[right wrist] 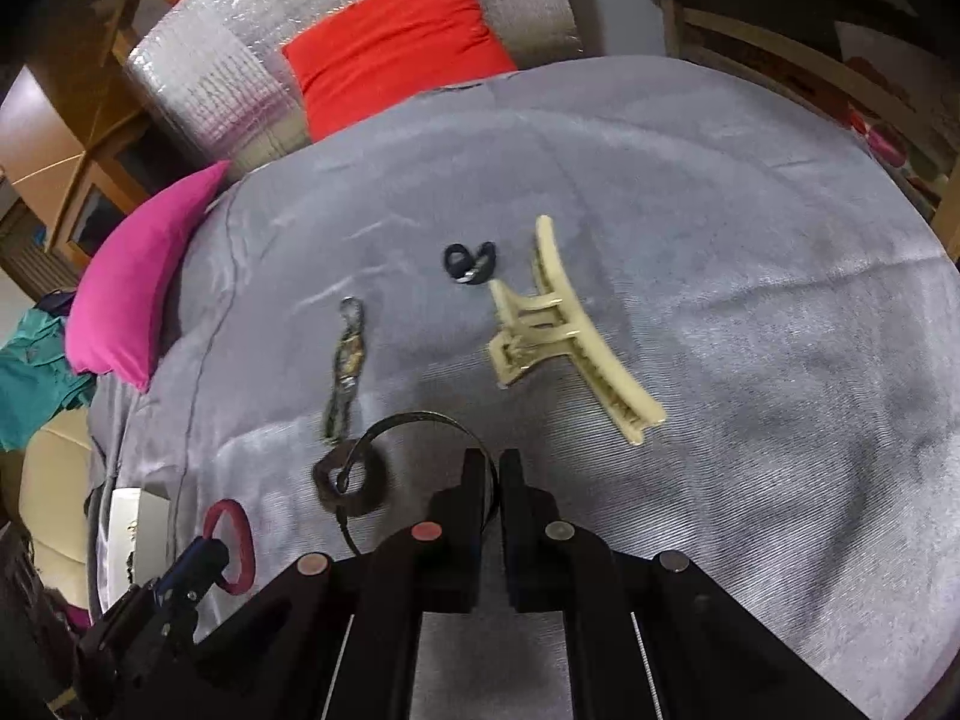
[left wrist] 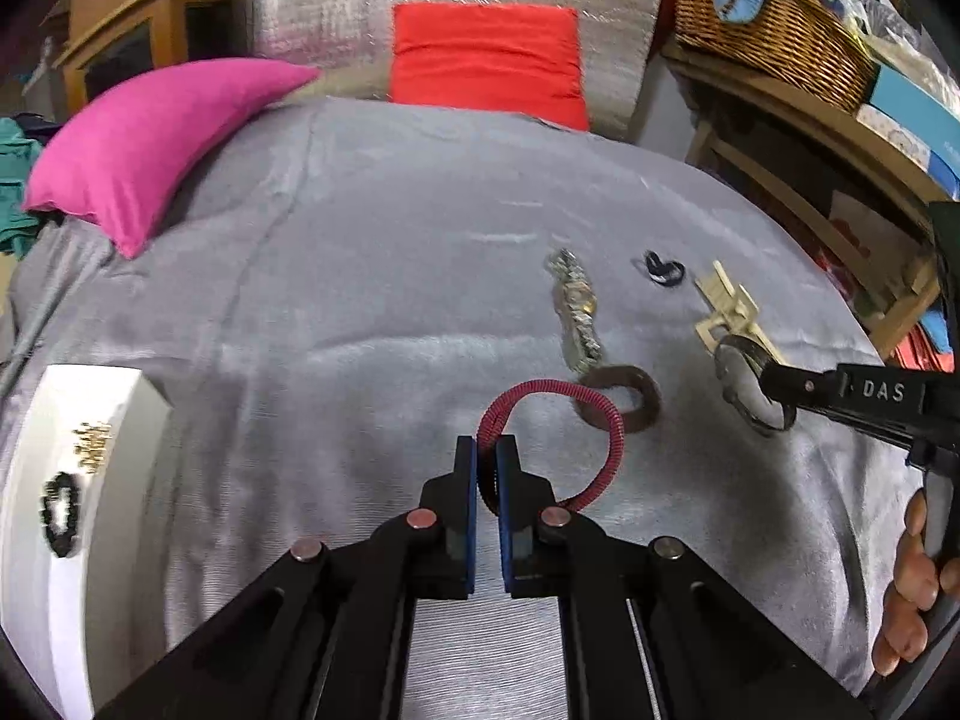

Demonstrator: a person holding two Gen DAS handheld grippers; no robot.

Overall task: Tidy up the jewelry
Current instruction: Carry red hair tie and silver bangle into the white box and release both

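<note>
A grey blanket (left wrist: 372, 276) fills both views, a white box (left wrist: 90, 480) at the left wrist view's lower left. Mid-frame lie a cream hair claw (right wrist: 564, 330), a watch (left wrist: 575, 312) and a brown ring (left wrist: 624, 399). The left gripper (left wrist: 487, 456) pinches a red bangle (left wrist: 564, 420); the right gripper (right wrist: 492, 468) pinches a dark bangle (right wrist: 414, 420).

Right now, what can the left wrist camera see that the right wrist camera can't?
Only the left wrist view shows the wicker basket and a hand. Only the right wrist view shows the whole hair claw. Both show the left gripper shut on the red bangle, the right gripper shut on the dark bangle, the watch, the brown ring and the white box.
</note>
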